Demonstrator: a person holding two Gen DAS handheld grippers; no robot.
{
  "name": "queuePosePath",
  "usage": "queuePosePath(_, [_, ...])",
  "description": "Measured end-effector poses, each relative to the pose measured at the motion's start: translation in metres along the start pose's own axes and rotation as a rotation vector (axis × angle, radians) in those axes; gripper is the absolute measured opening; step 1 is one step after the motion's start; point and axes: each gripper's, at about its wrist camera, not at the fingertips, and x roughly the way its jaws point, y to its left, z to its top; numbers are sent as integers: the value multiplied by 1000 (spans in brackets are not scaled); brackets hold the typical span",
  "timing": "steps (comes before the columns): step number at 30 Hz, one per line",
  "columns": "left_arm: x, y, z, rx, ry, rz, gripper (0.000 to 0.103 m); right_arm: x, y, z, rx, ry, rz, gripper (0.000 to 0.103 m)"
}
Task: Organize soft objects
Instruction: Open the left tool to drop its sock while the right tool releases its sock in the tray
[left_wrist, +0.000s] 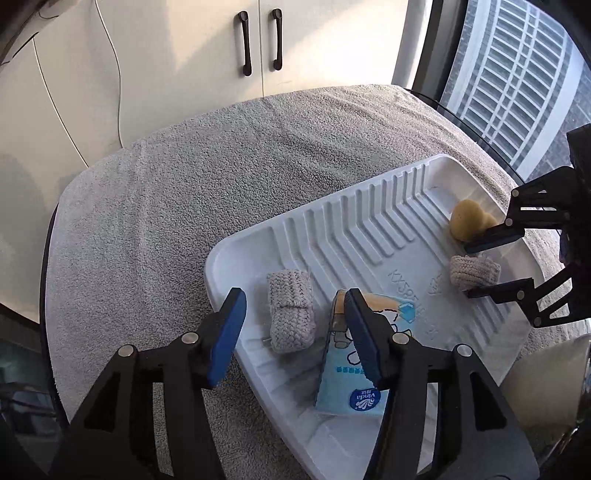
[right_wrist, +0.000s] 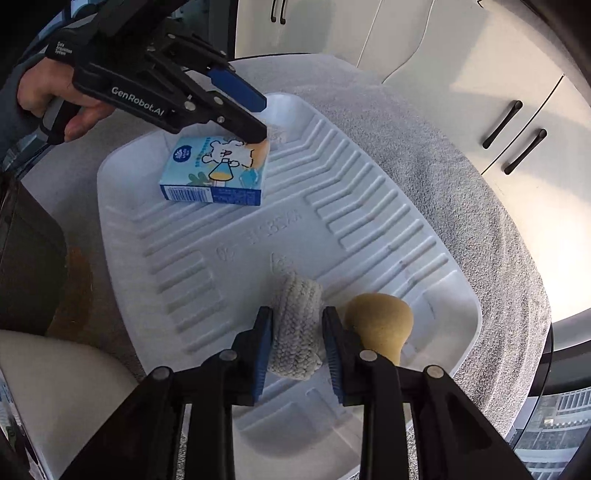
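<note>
A white ribbed tray (left_wrist: 369, 229) (right_wrist: 369, 206) lies on a grey towel. In it are a blue tissue pack (left_wrist: 351, 384) (right_wrist: 218, 173), a grey knitted roll (left_wrist: 291, 314), a second knitted roll (left_wrist: 474, 271) (right_wrist: 295, 328) and a yellow sponge (left_wrist: 467, 218) (right_wrist: 380, 321). My left gripper (left_wrist: 295, 328) is open above the first roll and beside the tissue pack; it also shows in the right wrist view (right_wrist: 262, 118). My right gripper (right_wrist: 297, 350) (left_wrist: 484, 269) has its jaws around the second roll, with a little gap at the sides.
The grey towel (left_wrist: 184, 206) covers a round table. White cabinet doors with dark handles (left_wrist: 260, 40) stand behind it, and a window (left_wrist: 517, 81) is at the right. A pale cushion (right_wrist: 55, 387) lies near the tray's edge.
</note>
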Motion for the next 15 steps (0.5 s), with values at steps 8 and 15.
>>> queuePosePath(8, [-2,-7,2,14,-3,-9,78,-16,-3,0,4,-42,-26,60])
queuePosePath(15, [-14,1,4,-27,-36,-4,100,-37,-10,-2,35,-92,-47,75])
